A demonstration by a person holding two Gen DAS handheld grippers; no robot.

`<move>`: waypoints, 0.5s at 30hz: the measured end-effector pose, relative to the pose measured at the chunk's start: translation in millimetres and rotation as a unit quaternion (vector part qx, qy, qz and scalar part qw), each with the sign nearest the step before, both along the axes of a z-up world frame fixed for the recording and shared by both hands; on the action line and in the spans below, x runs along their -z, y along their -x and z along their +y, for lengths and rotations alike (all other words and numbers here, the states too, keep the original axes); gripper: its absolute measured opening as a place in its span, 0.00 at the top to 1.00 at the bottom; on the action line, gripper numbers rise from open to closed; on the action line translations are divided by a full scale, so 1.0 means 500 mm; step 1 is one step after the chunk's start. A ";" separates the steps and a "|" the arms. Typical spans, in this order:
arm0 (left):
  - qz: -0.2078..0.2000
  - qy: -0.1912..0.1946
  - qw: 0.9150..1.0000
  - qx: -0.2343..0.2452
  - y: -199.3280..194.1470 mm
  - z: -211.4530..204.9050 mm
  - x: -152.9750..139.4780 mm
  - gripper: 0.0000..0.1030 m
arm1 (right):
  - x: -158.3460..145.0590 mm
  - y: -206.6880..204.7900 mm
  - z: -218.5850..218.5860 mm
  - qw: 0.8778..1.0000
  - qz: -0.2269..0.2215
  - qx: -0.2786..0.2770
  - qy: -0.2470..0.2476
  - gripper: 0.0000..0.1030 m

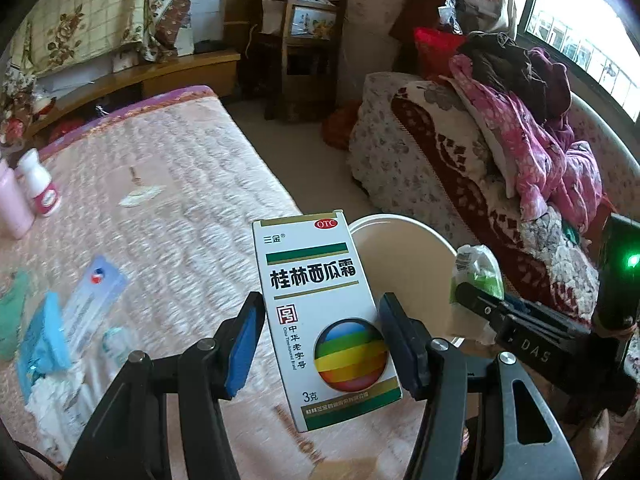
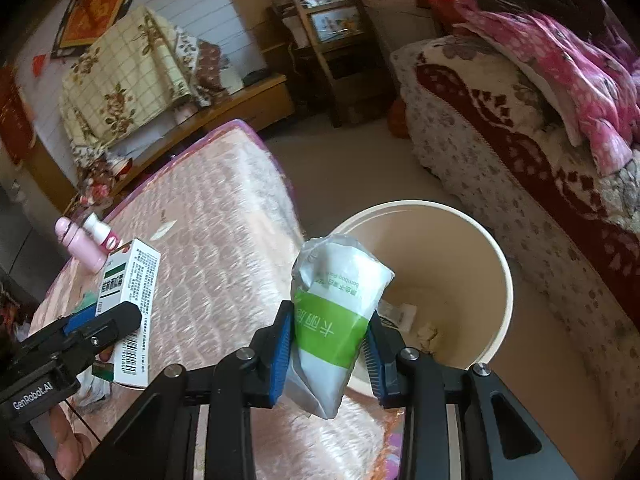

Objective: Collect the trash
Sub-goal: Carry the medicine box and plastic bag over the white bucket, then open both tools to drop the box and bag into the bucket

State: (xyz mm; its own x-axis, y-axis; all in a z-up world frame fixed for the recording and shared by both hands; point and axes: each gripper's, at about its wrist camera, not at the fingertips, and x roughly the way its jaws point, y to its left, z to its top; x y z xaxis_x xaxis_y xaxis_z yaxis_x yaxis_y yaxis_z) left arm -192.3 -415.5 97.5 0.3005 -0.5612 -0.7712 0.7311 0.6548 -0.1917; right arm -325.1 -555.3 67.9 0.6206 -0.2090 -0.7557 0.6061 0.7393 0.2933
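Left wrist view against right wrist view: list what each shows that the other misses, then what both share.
Only the left wrist view: the medicine box's printed front and a blue packet on the bed.
Only the right wrist view: scraps lying at the bin's bottom and a red wall hanging.
Both: the box in the left hand-held gripper, the green-and-white wrapper in the right hand-held gripper, the bin, two pink bottles.
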 end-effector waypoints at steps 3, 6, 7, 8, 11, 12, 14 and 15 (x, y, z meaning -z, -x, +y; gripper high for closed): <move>0.011 0.004 1.000 0.009 -0.007 -0.030 0.005 0.41 | 0.008 0.007 -0.021 1.000 0.000 0.018 -0.004 0.66; 0.013 0.010 1.000 0.023 -0.007 -0.062 0.009 0.41 | 0.016 0.015 -0.044 0.999 0.001 0.036 -0.010 0.66; 0.015 0.010 0.999 0.027 -0.007 -0.073 0.012 0.41 | 0.020 0.017 -0.052 0.999 0.003 0.041 -0.012 0.65; 0.017 0.011 0.999 0.030 -0.006 -0.082 0.015 0.40 | 0.024 0.018 -0.058 0.999 0.004 0.044 -0.014 0.65; 0.022 0.013 0.999 0.043 -0.005 -0.109 0.023 0.40 | 0.034 0.022 -0.076 0.998 0.006 0.059 -0.020 0.64; 0.023 0.013 0.999 0.045 -0.005 -0.114 0.025 0.40 | 0.036 0.023 -0.081 0.998 0.006 0.064 -0.019 0.63; 0.029 0.012 0.998 0.048 -0.007 -0.125 0.032 0.40 | 0.043 0.021 -0.092 0.997 0.013 0.073 -0.018 0.47; 0.033 0.014 0.998 0.050 -0.009 -0.127 0.035 0.37 | 0.047 0.021 -0.096 0.997 0.013 0.075 -0.021 0.37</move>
State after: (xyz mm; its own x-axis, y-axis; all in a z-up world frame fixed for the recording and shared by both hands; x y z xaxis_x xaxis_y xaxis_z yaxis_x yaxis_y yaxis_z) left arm -187.7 -478.8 80.2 0.1914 -0.6071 -0.7712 0.7773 0.5735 -0.2586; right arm -335.7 -603.5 44.6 0.5657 -0.2653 -0.7808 0.7163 0.6271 0.3060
